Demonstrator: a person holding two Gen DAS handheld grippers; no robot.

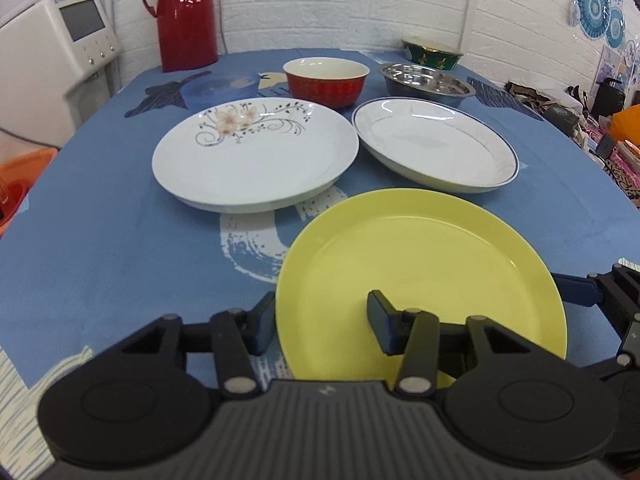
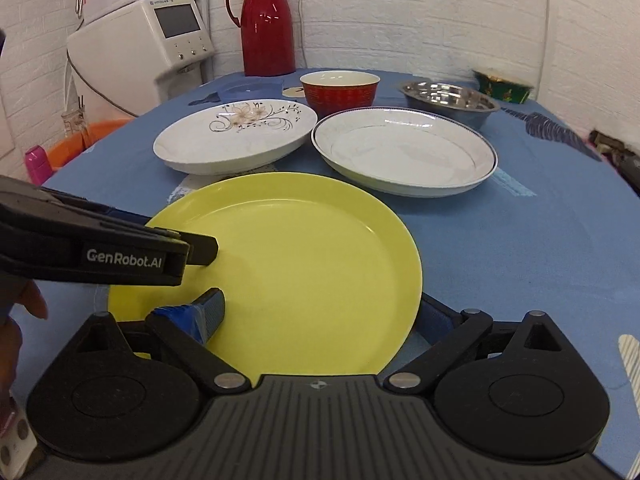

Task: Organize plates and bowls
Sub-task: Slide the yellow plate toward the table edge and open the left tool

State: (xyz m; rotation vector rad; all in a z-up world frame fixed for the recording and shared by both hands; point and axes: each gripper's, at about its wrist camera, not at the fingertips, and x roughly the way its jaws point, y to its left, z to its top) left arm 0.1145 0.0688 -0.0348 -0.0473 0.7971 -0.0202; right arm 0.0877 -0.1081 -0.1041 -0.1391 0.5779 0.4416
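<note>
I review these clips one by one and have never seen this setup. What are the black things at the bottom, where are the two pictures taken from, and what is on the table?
There is no robot here. A person holds a two-finger gripper in each hand, and each carries a wide-angle camera looking along its fingers. One picture comes from the left gripper, the other from the right gripper.

Both grippers are open around the near rim of the yellow plate, one finger above the plate, one outside its edge. Nothing is gripped yet. In the right view the left gripper comes in from the side.

On the blue tablecloth, farther back, stand a flowered white plate, a blue-rimmed white plate, a red bowl, a steel bowl, a green bowl and a red jug.
</note>
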